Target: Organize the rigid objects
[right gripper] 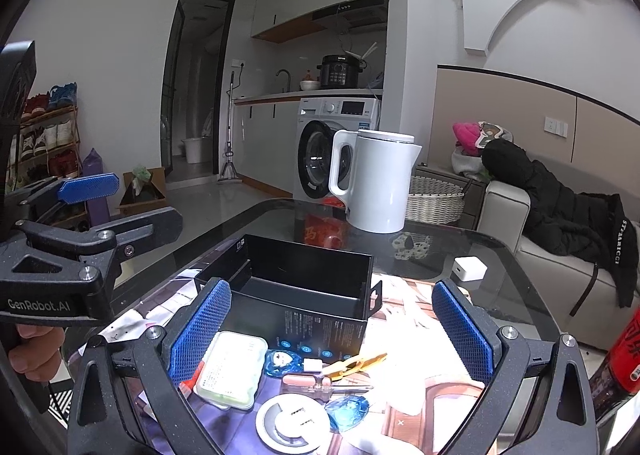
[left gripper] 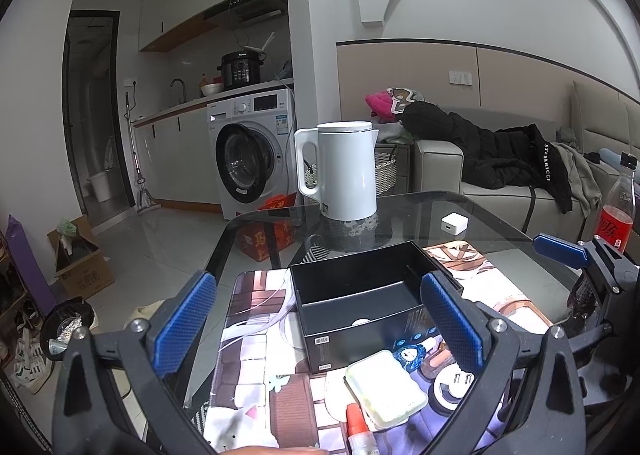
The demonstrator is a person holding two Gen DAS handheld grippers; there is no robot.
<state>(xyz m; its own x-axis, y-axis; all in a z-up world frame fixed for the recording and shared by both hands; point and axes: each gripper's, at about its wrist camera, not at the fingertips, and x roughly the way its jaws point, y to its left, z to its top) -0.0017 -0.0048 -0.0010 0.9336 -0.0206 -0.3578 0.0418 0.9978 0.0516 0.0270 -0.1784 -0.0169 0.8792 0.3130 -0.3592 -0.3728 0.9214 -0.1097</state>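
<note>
Both grippers hover above the near edge of the glass surface [left gripper: 460,211], and each has its jaws wide apart with nothing between them. The left gripper [left gripper: 318,325] faces the open black rectangular cardboard box [left gripper: 360,295], which stands on the printed picture mat [left gripper: 256,355] in the middle of the surface. The right gripper [right gripper: 330,331] looks at the same box from the other side. Just before the box, toward the near edge, lie the pale green flat plastic case [right gripper: 232,369], a round white plug adapter [right gripper: 294,421] and a yellow clip [right gripper: 354,363]. A white electric kettle [left gripper: 346,171] stands at the far edge, and a small white cube charger [left gripper: 454,222] is near the far right corner.
</note>
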